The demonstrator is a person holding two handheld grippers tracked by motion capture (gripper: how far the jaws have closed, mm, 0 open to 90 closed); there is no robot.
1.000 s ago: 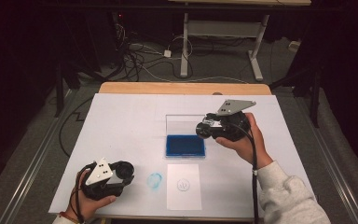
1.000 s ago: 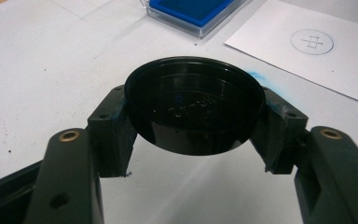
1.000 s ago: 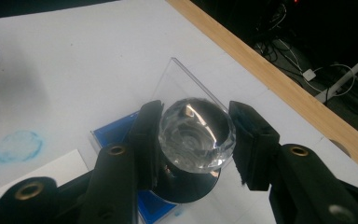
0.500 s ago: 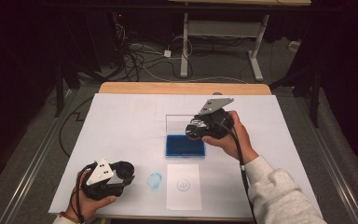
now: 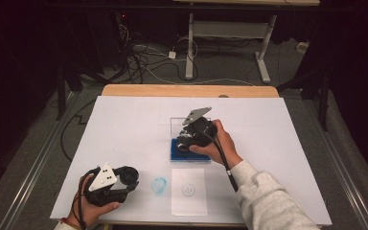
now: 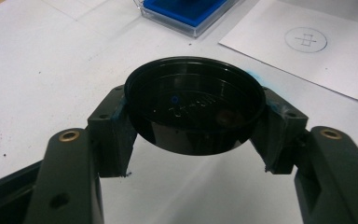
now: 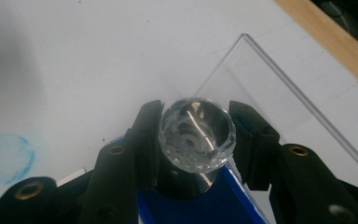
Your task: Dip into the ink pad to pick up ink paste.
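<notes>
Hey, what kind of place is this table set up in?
Probably a lab or recording workspace: a white-covered table, loose cables on the grey floor behind it, a metal-legged workbench beyond, and dark surroundings.

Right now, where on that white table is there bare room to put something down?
The white table is bare along its whole far strip, down the left and down the right past the right gripper. It is crowded at the near middle: blue ink pad, paper sheet, blue smudge, left gripper.

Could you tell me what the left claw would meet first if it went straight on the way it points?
Probably the blue ink pad in its clear case; the left claw, gripping a black round lid, points toward it, though depth is unclear.
</notes>
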